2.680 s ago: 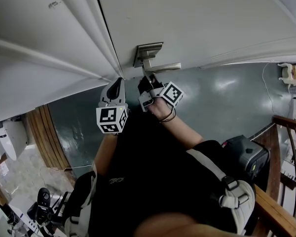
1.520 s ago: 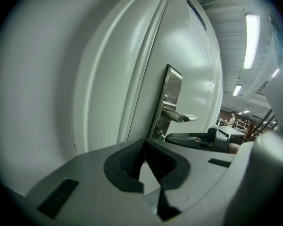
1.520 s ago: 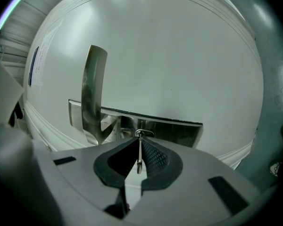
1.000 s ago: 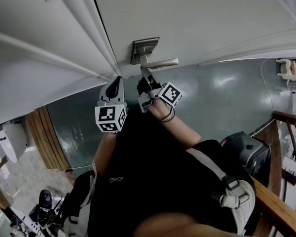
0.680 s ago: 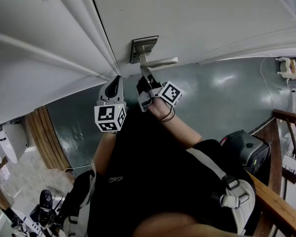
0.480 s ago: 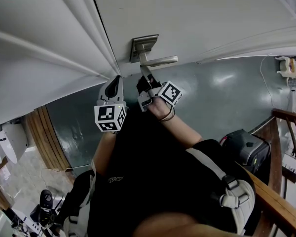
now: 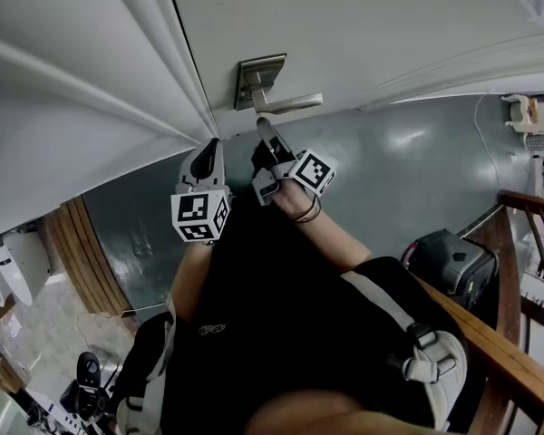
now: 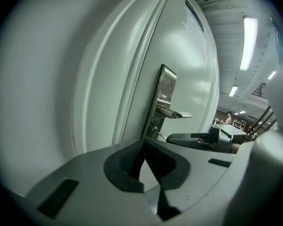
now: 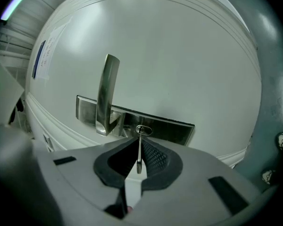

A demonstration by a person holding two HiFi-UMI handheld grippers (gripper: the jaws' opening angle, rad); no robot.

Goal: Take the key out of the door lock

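A metal lock plate [image 7: 260, 78] with a lever handle [image 7: 290, 103] is mounted on the white door [image 7: 363, 25]. In the right gripper view a thin key [image 9: 139, 149] runs edge-on from the keyhole [image 9: 142, 130] back between the dark pads. My right gripper [image 9: 138, 144] is shut on it just below the handle [image 9: 106, 93]. The key's tip still reaches the keyhole. In the head view the right gripper [image 7: 265, 132] points up at the plate. My left gripper [image 7: 208, 155] hangs to its left near the door edge, shut and empty [image 8: 144, 146], with the lock plate [image 8: 164, 91] ahead of it.
The door frame moulding [image 7: 118, 71] runs down the left. A green floor [image 7: 399, 170] lies beyond the door. A black bag [image 7: 449, 263] and a wooden railing [image 7: 503, 356] stand at the right. Wooden boards [image 7: 95, 261] lean at the left.
The lock plate now sits slightly farther from the right gripper's tip than a second ago, the key still in its grip. The left gripper has stayed put.
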